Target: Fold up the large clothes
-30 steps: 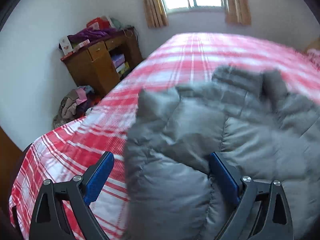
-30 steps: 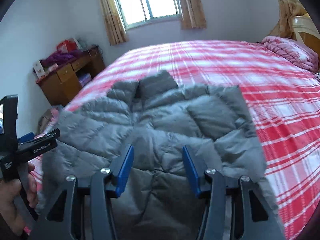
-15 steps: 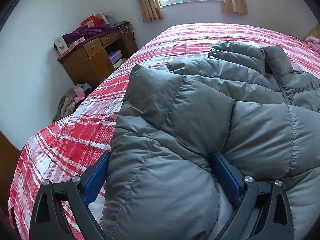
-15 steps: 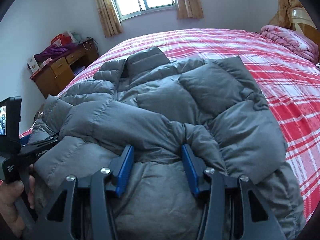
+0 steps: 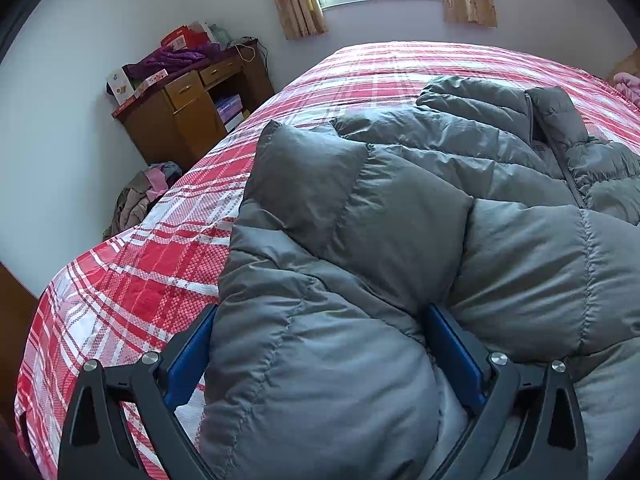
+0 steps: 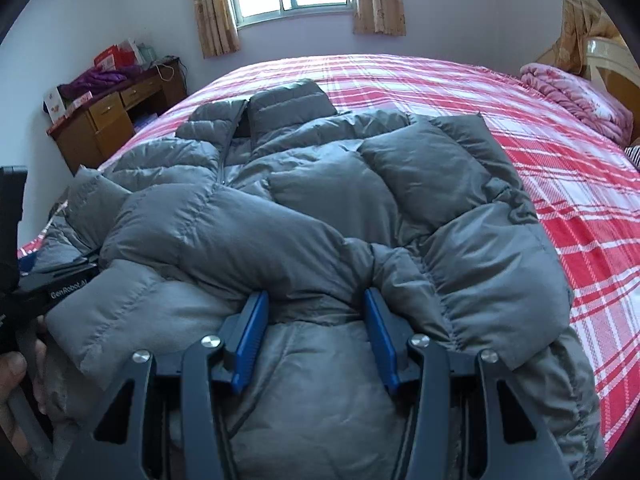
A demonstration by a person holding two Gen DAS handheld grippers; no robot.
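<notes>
Your left tongs (image 5: pixel 320 354) stand wide apart with a thick fold of the grey jacket (image 5: pixel 400 240) bulging between the blue pads. Your right tongs (image 6: pixel 314 332) are apart too, jacket fabric between them. The jacket lies spread on the red plaid bed (image 6: pixel 580 184).

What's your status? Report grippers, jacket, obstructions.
Left hand-held gripper open, jacket bulk between its fingers. Right hand-held gripper open over the hem. Grey quilted puffer jacket on red plaid bed, sleeves folded across. Nothing on the jacket.
</notes>
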